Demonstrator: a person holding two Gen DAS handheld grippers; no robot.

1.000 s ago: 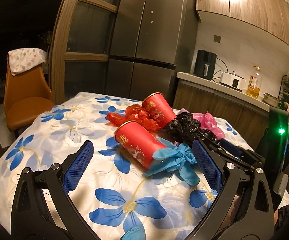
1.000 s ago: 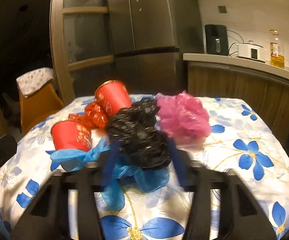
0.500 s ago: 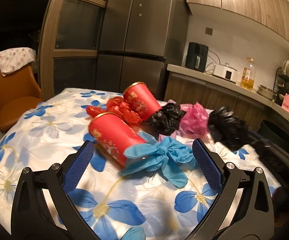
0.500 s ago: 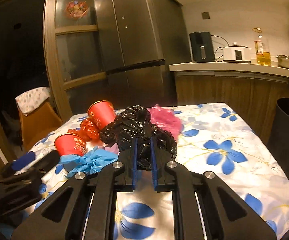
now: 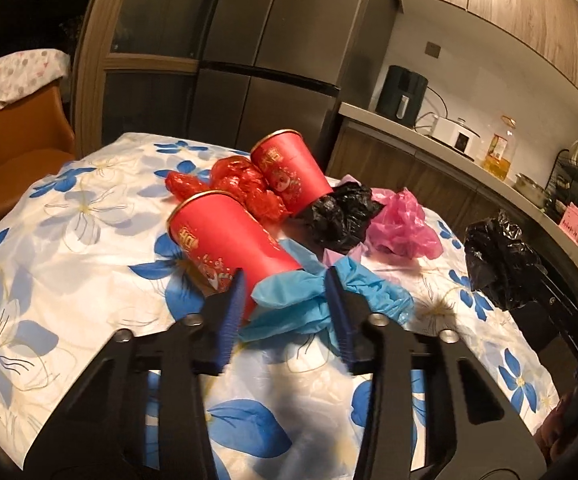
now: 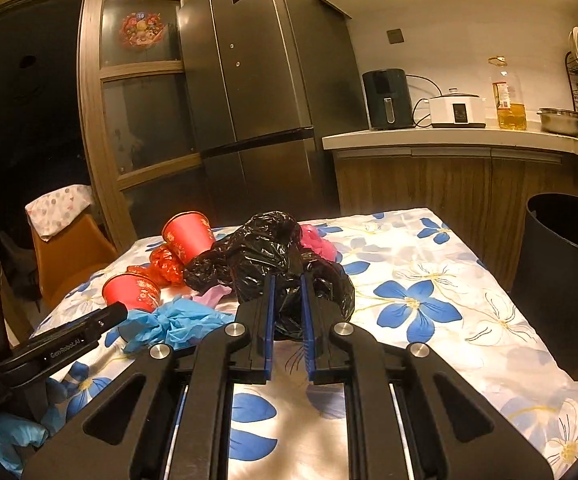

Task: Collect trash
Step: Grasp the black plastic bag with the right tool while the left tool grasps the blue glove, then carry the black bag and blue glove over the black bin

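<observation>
- The right gripper (image 6: 287, 312) has its jaws pinched narrow on a crumpled black plastic bag (image 6: 289, 256), lifted clear of the worktop (image 6: 469, 304), probably bound for the dark round bin (image 6: 569, 264) at the right.
- The left gripper (image 5: 285, 312) has its jaws half-closed around a crumpled blue rubber glove (image 5: 289, 300) lying on the cloth; whether they grip it I cannot tell.
- Farther off lie two red paper cups (image 5: 225, 236) on their sides, beside red, black and pink wrappers.
</observation>
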